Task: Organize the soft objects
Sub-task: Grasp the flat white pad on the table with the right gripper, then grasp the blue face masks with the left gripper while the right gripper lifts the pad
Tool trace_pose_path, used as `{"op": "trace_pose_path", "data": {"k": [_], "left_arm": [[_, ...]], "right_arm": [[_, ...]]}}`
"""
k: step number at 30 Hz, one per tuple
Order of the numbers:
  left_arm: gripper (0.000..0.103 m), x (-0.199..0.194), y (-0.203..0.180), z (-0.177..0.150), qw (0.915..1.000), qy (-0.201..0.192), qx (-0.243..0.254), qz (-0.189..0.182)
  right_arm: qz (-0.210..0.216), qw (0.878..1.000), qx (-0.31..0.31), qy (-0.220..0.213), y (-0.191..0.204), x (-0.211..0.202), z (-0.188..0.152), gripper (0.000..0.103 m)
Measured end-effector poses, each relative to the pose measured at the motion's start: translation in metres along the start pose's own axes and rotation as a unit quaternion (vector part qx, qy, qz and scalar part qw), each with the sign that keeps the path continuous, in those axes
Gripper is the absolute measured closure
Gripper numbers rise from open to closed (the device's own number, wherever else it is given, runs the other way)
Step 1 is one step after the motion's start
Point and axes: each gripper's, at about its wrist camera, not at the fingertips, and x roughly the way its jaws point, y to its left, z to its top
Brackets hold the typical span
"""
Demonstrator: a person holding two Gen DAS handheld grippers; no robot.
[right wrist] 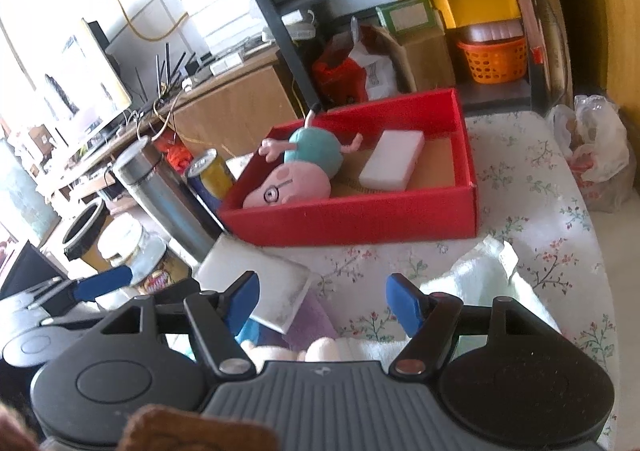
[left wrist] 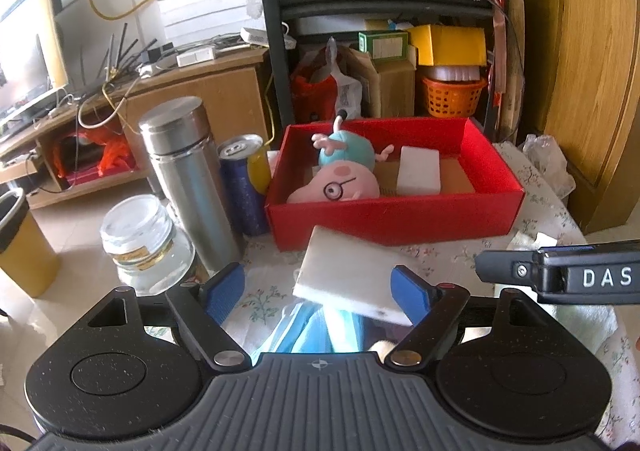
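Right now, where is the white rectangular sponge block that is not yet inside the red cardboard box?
In the left wrist view the white sponge block lies between the open left gripper fingers, just in front of the red cardboard box, right of the steel flask.

The box sits on the counter. Inside it, the plush toy lies at left and a sponge block at right. A flask and a can stand left of the box. A second sponge block lies before the box.
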Motion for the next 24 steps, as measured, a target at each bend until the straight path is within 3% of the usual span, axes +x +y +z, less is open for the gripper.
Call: {"op": "trace_pose_path", "data": {"k": [9,16,24], "left_arm": [[0.022,0.005,0.016,-0.009,0.9996,0.024,-0.003,0.014],[0.022,0.013,0.054,-0.023,0.9971,0.058,-0.041,0.03],[0.022,0.015,0.079,-0.03,0.9946,0.079,-0.066,0.014]], "right_arm": [[-0.002,0.999,-0.028,0.044,0.004,0.018,-0.01,0.061],[0.003,0.995,-0.084,0.059,0.028,0.044,-0.007,0.054],[0.018,0.982,-0.175,0.075,0.068,0.095,0.01,0.053]]}}
